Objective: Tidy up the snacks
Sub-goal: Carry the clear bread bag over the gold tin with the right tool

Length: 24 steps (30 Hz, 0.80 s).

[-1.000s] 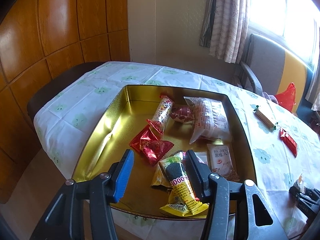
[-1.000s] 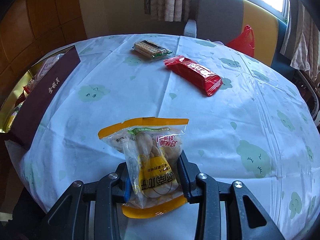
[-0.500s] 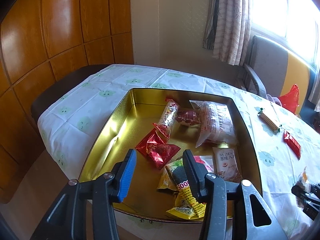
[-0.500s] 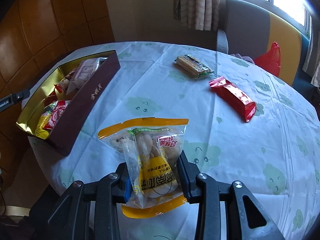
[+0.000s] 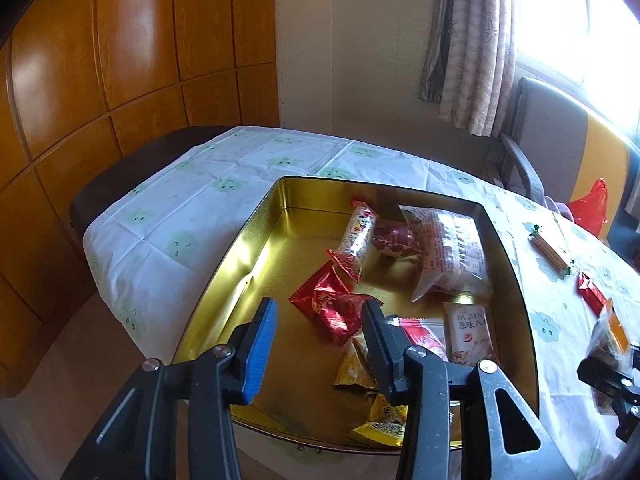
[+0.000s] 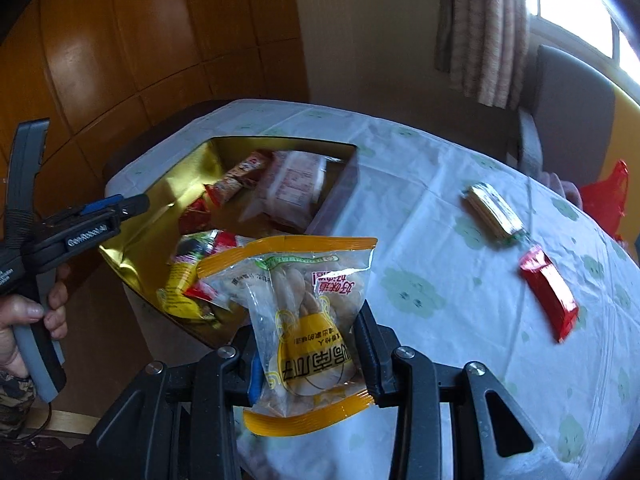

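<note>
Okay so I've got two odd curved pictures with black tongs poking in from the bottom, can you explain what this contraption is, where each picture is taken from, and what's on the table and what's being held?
There is no robot here. A person holds a hand-held gripper in each hand, and a wide-angle camera on each one looks forward along its two fingers, which is why the pictures bulge.

One picture comes from the left gripper. It hangs over a gold tin with several snack packets lying inside. Its jaws are closing with nothing between them.

The other comes from the right gripper, which is shut on a clear bag of biscuits with orange edges. At that picture's left edge you see the person's hand on the other gripper's handle.

The table has a white cloth with green shapes. Two snacks lie loose on it: a cracker pack and a red wrapper.
</note>
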Available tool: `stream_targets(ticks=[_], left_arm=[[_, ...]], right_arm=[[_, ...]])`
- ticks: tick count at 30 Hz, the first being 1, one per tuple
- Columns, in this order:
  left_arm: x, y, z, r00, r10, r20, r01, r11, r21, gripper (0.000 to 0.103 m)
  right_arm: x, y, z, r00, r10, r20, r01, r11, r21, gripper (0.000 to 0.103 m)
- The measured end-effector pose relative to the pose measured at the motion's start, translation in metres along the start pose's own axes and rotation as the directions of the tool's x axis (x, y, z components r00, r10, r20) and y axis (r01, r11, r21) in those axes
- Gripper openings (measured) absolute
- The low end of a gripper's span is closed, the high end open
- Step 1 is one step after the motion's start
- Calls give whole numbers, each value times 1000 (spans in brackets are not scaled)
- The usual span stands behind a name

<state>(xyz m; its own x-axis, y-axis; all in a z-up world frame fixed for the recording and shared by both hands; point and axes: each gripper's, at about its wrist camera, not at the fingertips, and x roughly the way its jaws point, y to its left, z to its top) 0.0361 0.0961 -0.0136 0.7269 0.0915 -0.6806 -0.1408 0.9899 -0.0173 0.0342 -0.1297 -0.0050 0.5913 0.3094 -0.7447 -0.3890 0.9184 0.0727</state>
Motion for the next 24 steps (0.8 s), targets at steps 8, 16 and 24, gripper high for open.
stream_targets(ticks=[8,16,24], left_arm=[[5,17,3,1000,31,0,-31,998,-51,45],[11,20,1,1000,19,-23,-20,998,-52,45],[17,19,-1,999,19,-39,-21,998,-56,45]], right_arm=[[31,42,50,996,94,5,-94,993,-69,38],[113,66,61,981,115,-159,-138,980,-142,44],[88,63,46,984,137,-114,-154,976,-154,52]])
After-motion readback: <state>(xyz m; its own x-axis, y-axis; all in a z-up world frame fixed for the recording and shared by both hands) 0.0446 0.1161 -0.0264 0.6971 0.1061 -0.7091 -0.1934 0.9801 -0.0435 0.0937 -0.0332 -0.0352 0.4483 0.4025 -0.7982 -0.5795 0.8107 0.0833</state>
